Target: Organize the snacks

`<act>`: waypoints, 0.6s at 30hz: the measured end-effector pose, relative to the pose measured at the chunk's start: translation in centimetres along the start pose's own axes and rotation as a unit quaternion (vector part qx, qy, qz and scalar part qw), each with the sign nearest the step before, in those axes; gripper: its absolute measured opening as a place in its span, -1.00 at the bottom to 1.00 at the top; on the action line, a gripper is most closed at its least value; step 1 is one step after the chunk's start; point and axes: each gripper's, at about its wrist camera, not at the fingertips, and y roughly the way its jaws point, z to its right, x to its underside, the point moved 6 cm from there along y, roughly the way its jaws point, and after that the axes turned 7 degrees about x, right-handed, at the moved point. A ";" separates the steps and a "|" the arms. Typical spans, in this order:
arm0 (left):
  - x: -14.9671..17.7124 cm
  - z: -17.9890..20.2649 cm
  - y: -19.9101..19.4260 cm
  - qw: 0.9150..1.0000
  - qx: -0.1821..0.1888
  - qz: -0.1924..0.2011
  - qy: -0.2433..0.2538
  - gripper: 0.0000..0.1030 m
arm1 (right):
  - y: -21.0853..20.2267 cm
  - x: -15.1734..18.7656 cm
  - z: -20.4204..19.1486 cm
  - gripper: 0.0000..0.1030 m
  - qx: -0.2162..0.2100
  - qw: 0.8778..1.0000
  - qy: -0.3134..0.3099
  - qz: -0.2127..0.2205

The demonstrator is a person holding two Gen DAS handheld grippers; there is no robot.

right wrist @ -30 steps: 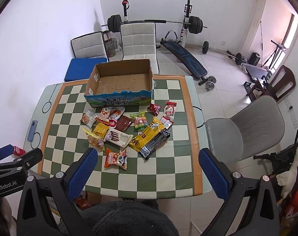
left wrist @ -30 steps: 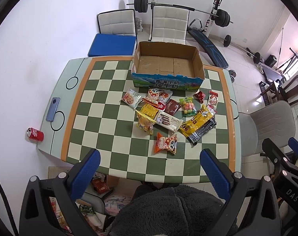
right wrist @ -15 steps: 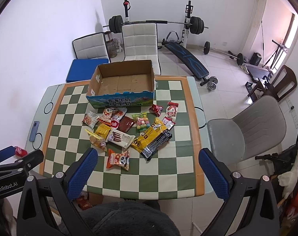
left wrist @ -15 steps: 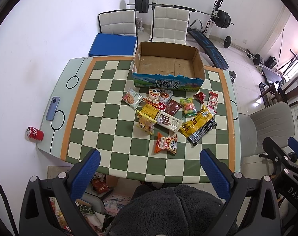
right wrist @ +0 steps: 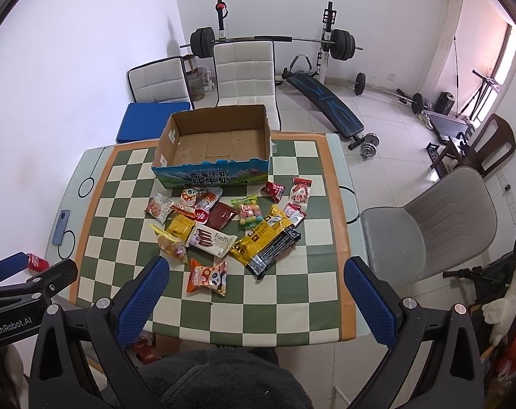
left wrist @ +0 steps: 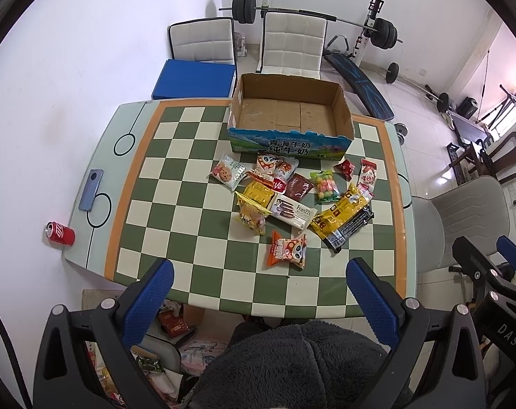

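Several snack packets lie in a loose heap on the checkered table [left wrist: 176, 218] [right wrist: 292, 306]. Nearest me is an orange panda packet [left wrist: 286, 250] [right wrist: 208, 278], beyond it a white Franzzi wafer bar [left wrist: 292, 209] [right wrist: 211, 238], a yellow-and-black packet [left wrist: 341, 216] [right wrist: 263, 242] and a bag of coloured candy [left wrist: 324, 185] [right wrist: 249, 214]. Behind the heap stands an empty cardboard box [left wrist: 290, 116] [right wrist: 215, 146], top open. My left gripper [left wrist: 259, 293] and right gripper [right wrist: 256, 289] both hover high above the near table edge, open, holding nothing.
A blue phone [left wrist: 91, 190] [right wrist: 60, 226] lies on the table's left margin and a red soda can [left wrist: 59, 233] [right wrist: 36, 261] at the left edge. A grey chair [right wrist: 431, 225] stands to the right, two white chairs [right wrist: 244, 71] and a barbell rack behind the table.
Both views have drifted slightly, so the table sits a little lower in frame. The snacks and the box have not moved, and both grippers remain open.
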 end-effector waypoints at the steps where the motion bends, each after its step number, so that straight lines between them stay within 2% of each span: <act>1: 0.1 -0.1 0.0 1.000 -0.001 0.000 0.000 1.00 | 0.0 0.1 0.2 1.00 -0.001 1.000 0.000 0.000; 18: -0.1 0.2 0.0 1.000 0.000 0.002 -0.001 1.00 | -0.1 0.0 -0.1 1.00 -0.003 1.000 -0.001 0.002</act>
